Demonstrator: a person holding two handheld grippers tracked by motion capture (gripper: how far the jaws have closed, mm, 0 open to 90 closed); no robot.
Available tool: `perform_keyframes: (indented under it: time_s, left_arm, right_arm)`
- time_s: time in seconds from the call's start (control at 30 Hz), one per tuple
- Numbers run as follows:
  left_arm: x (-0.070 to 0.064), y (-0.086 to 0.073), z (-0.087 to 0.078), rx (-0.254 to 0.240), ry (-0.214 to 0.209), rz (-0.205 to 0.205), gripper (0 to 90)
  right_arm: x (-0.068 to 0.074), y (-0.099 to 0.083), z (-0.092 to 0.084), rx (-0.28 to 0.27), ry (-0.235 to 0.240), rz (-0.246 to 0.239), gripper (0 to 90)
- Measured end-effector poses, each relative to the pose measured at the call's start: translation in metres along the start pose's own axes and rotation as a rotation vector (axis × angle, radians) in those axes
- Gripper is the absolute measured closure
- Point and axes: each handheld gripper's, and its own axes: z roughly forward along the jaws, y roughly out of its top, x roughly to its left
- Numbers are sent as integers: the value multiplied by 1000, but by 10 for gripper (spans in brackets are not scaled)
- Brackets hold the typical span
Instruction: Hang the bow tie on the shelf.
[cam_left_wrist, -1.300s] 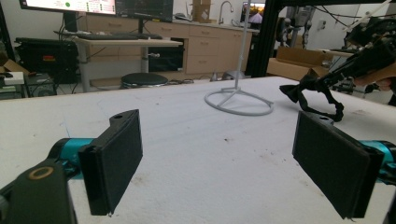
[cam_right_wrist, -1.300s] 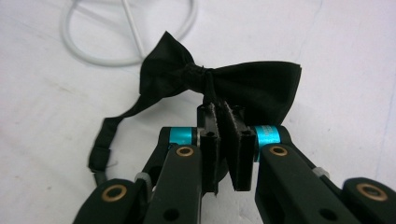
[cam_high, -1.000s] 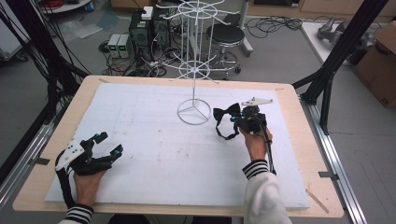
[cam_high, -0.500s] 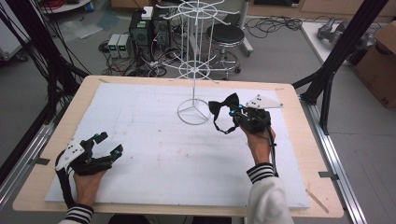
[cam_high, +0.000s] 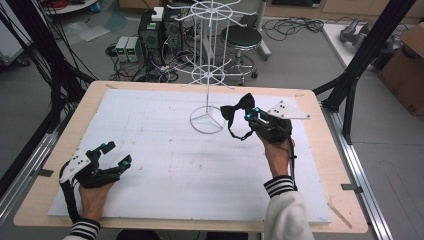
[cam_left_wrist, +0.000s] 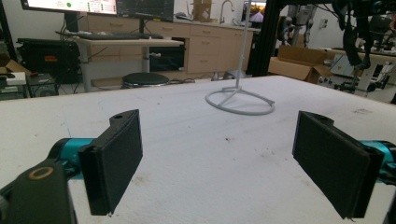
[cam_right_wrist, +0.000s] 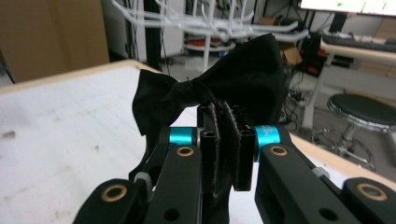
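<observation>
The right hand-held gripper (cam_high: 248, 116) clamped a black fabric bow tie (cam_high: 237, 108) – soft, knotted – aloft beside the white wire stand (cam_high: 206, 75); the left hand-held gripper (cam_high: 116, 153) rested spread apart on the white desk (cam_high: 165, 165).

grey floor (cam_high: 310, 55) | black stool (cam_high: 241, 36) | wooden cabinets (cam_left_wrist: 205, 44)

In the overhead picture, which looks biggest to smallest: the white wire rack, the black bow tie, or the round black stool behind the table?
1. White wire rack, clearly largest.
2. Black stool.
3. Black bow tie.
The stool stands farther away, so its lead over the bow tie is unsure.
</observation>
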Motion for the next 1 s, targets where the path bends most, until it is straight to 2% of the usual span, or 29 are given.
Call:
perform_keyframes:
  time_s: [0.07,0.3,0.37,0.57,0.83,1.0]
  left_arm:
    - [0,0,0,1,0,0,163]
    - [0,0,0,0,1,-1,164]
    - [0,0,0,0,0,0,164]
    - [0,0,0,-1,0,-1,163]
    - [0,0,0,-2,-1,-6,163]
    - [0,0,0,-3,-1,-6,164]
  right_arm:
    - [1,2,-1,-27,0,3,849]
    - [-2,15,1,-67,-10,18,850]
    - [-2,18,3,-64,-12,20,850]
    - [-1,36,15,-71,-29,-15,850]
    - [-5,47,29,-57,-47,-43,850]
    - [-11,53,38,-39,-52,-26,850]
